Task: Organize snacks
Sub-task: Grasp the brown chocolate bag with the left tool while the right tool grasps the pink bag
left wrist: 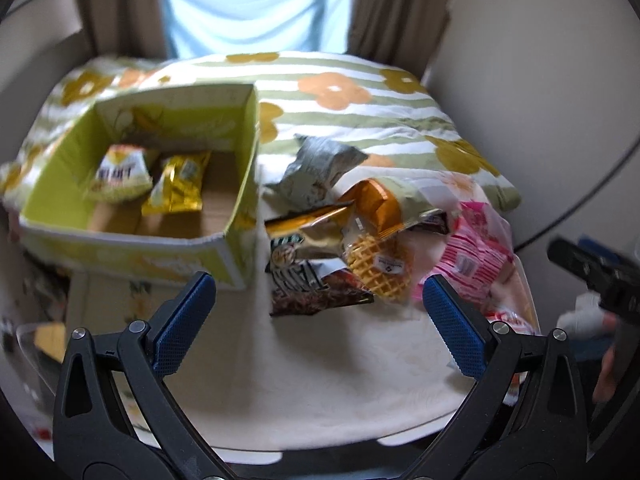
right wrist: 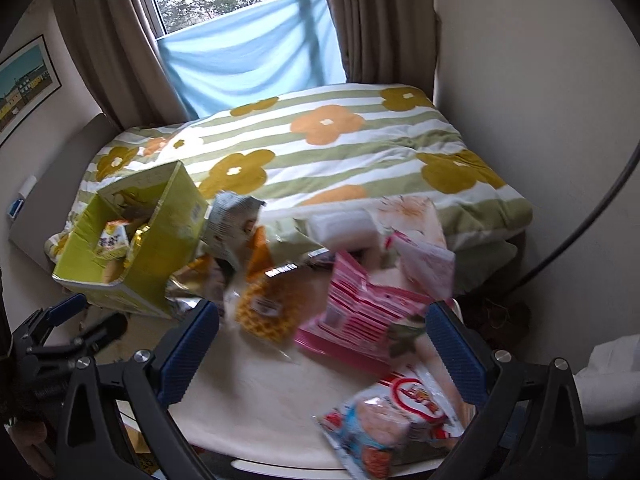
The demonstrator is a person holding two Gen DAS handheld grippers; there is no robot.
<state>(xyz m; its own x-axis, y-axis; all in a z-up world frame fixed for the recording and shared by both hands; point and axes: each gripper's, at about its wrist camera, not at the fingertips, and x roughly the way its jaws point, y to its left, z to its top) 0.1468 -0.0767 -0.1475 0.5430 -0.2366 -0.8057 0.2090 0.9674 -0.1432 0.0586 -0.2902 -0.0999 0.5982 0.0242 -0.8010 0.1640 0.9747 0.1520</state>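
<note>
With only two packets dropped so far into the yellow-green cardboard box (left wrist: 236, 208) at the left edge of the cream tabletop (left wrist: 320, 380), a job barely begun. Left to sort, heaped toward the right edge: waffle pack (left wrist: 378, 264), pink wrapper (left wrist: 472, 256), grey bag (left wrist: 316, 172), gold-and-black bag (left wrist: 308, 256), plus a red-and-white pack (right wrist: 404, 412) at the near right corner. Left gripper (left wrist: 320, 316) and right gripper (right wrist: 324, 344) both spread wide over the table, pinching nothing.
</note>
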